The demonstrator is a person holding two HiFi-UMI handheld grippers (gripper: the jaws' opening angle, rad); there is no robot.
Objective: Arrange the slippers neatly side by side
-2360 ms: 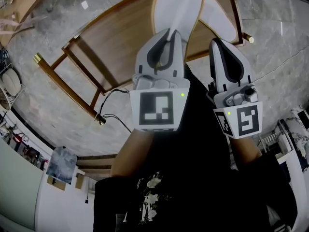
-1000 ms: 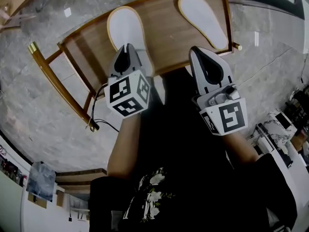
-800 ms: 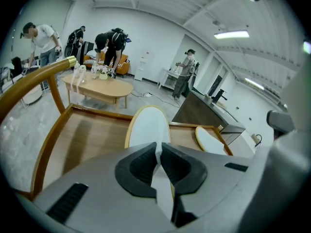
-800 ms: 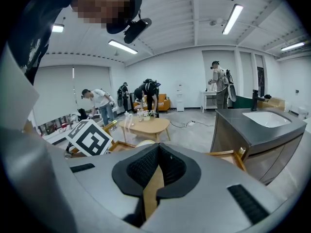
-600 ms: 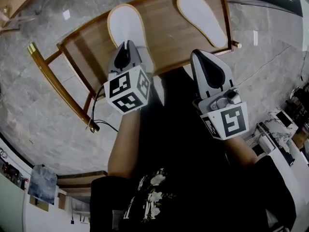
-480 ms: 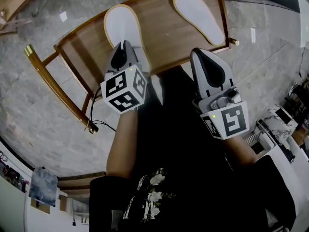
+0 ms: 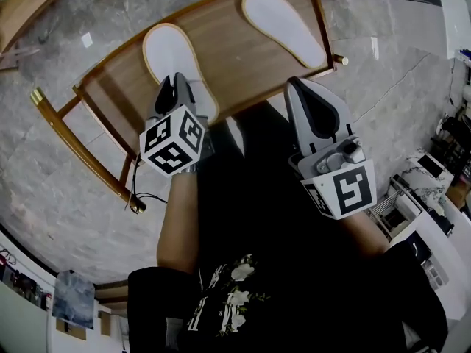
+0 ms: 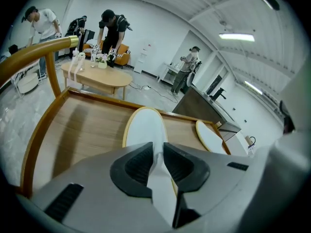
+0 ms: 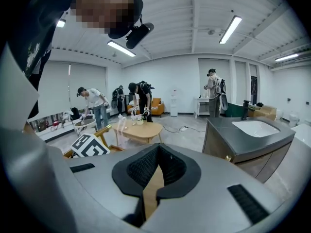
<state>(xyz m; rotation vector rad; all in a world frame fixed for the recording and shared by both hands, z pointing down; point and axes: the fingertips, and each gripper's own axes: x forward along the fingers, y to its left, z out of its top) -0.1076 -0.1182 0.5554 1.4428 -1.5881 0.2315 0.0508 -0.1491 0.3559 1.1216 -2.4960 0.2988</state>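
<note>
I look down on a wooden tabletop (image 7: pixel 221 50) standing on a grey marble floor (image 7: pixel 66 190). A gold-tipped wooden rail (image 7: pixel 81 149) runs along the tabletop's left side, and a black cable (image 7: pixel 151 195) lies on the floor by the rail's near end. Beyond the tabletop stands an oval table (image 8: pixel 97 76) with bottles on it. Two people (image 8: pixel 112 28) lean over that table, and an orange sofa (image 8: pixel 121 57) is behind them. Right of the tabletop is a dark counter (image 9: pixel 252 140) with a sink (image 9: pixel 257 126), and another person (image 9: pixel 214 93) stands past it.

Grey marble floor (image 7: pixel 51 168), oval wooden table (image 8: pixel 97 77), striplights (image 9: pixel 231 29)
</note>
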